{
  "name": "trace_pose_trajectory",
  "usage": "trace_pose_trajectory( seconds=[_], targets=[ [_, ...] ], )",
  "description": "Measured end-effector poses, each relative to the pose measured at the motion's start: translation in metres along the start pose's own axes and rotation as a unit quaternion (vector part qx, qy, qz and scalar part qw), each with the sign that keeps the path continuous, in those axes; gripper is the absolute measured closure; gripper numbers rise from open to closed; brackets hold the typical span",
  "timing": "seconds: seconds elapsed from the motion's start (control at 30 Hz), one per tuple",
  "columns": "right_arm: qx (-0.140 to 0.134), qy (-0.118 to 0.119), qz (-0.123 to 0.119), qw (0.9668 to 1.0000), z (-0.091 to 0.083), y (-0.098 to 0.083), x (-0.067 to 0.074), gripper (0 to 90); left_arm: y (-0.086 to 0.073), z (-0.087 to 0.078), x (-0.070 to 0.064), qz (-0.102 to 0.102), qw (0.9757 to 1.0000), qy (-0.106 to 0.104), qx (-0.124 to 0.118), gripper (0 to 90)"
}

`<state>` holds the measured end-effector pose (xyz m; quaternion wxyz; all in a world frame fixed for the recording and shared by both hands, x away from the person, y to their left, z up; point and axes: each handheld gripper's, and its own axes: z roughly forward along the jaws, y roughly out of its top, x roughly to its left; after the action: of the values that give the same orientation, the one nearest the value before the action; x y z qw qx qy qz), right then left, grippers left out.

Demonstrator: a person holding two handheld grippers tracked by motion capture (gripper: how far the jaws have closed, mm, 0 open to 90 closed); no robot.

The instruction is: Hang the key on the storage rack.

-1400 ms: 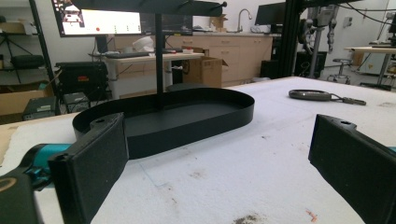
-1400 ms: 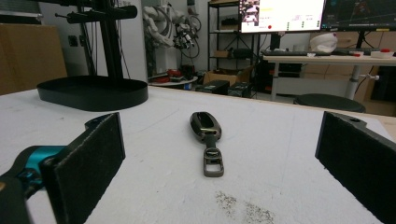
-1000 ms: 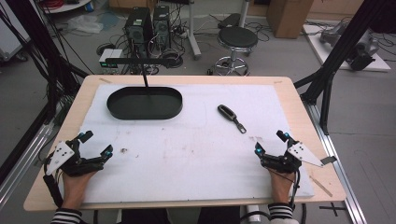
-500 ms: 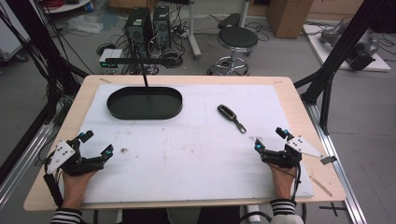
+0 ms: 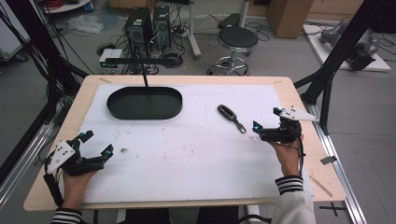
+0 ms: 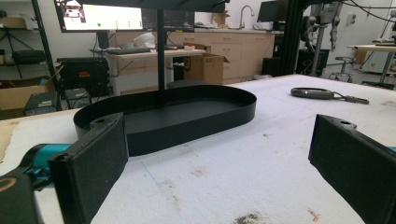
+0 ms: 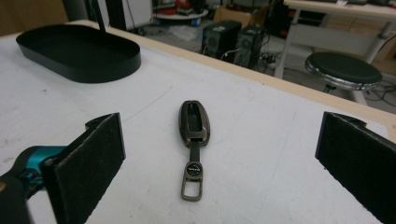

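A dark car key fob point(image 5: 227, 112) with a strap and metal clip lies on the white mat, right of centre; in the right gripper view the key fob point(image 7: 194, 122) lies straight ahead between the jaws, its clip end nearest. My right gripper point(image 5: 267, 120) is open just right of it, above the mat, its pads point(image 7: 91, 156) wide apart. A black oval tray point(image 5: 144, 103) sits at the back left. My left gripper point(image 5: 96, 143) rests open at the front left, facing the tray point(image 6: 201, 109), nothing between its pads point(image 6: 98, 158).
A thin black post point(image 5: 145, 81) rises behind the tray with a bar on top. The white mat point(image 5: 187, 154) covers most of the wooden table point(image 5: 322, 154). Small dirt specks point(image 5: 124, 150) mark the mat near the left gripper. A stool point(image 5: 237, 38) and computers stand beyond the far edge.
My right gripper has moved forward and left, toward the key fob. The left gripper has barely shifted.
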<state>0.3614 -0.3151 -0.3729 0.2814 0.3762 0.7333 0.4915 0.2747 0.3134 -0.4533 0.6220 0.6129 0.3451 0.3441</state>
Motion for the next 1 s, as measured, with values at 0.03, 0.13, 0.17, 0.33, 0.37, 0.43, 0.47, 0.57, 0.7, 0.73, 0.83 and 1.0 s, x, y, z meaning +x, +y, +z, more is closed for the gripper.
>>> trace_pose_trajectory(
  seconds=[0.03, 0.13, 0.17, 0.33, 0.37, 0.43, 0.47, 0.57, 0.7, 0.73, 0.83, 1.0],
  targets=[
    [0.009, 0.004, 0.001, 0.9999, 0.003, 0.003, -0.001, 0.4, 0.0, 0.0, 0.0, 0.0, 1.0, 0.0, 0.0, 5.3],
    [0.034, 0.014, -0.005, 0.9993, 0.012, 0.012, -0.004, 0.4, 0.0, 0.0, 0.0, 0.002, 1.0, -0.001, 0.0, 5.3],
    [0.045, 0.019, -0.002, 0.9988, 0.015, 0.014, -0.004, 0.4, 0.0, 0.0, 0.0, 0.002, 1.0, -0.001, -0.001, 5.3],
    [0.092, 0.021, -0.018, 0.9954, 0.032, 0.029, -0.006, 0.4, 0.0, 0.0, 0.0, 0.002, 1.0, 0.0, -0.001, 5.3],
    [0.096, 0.023, -0.022, 0.9949, 0.035, 0.032, -0.007, 0.4, 0.0, 0.0, 0.0, 0.001, 1.0, -0.001, -0.001, 5.3],
    [0.112, 0.03, -0.018, 0.9931, 0.042, 0.037, -0.008, 0.4, 0.0, 0.0, 0.0, 0.002, 1.0, -0.001, 0.0, 5.3],
    [0.12, 0.031, -0.022, 0.9921, 0.045, 0.039, -0.009, 0.4, 0.0, 0.0, 0.0, 0.001, 1.0, 0.0, 0.0, 5.3],
    [0.141, 0.035, -0.026, 0.9891, 0.055, 0.044, -0.011, 0.4, 0.0, 0.0, 0.0, -0.001, 1.0, 0.0, 0.002, 5.3],
    [0.172, 0.039, -0.036, 0.9836, 0.069, 0.05, -0.012, 0.4, 0.0, 0.001, 0.0, 0.001, 1.0, 0.0, 0.003, 5.3],
    [0.179, 0.042, -0.035, 0.9823, 0.072, 0.051, -0.013, 0.4, 0.0, 0.001, 0.0, 0.001, 1.0, 0.0, 0.004, 5.3],
    [0.201, 0.051, -0.041, 0.9774, 0.083, 0.052, -0.014, 0.4, 0.0, 0.001, 0.0, 0.0, 1.0, 0.0, 0.004, 5.3],
    [0.231, 0.062, -0.053, 0.9695, 0.1, 0.054, -0.01, 0.4, 0.0, 0.001, 0.0, 0.0, 1.0, 0.0, 0.004, 5.3]
  ],
)
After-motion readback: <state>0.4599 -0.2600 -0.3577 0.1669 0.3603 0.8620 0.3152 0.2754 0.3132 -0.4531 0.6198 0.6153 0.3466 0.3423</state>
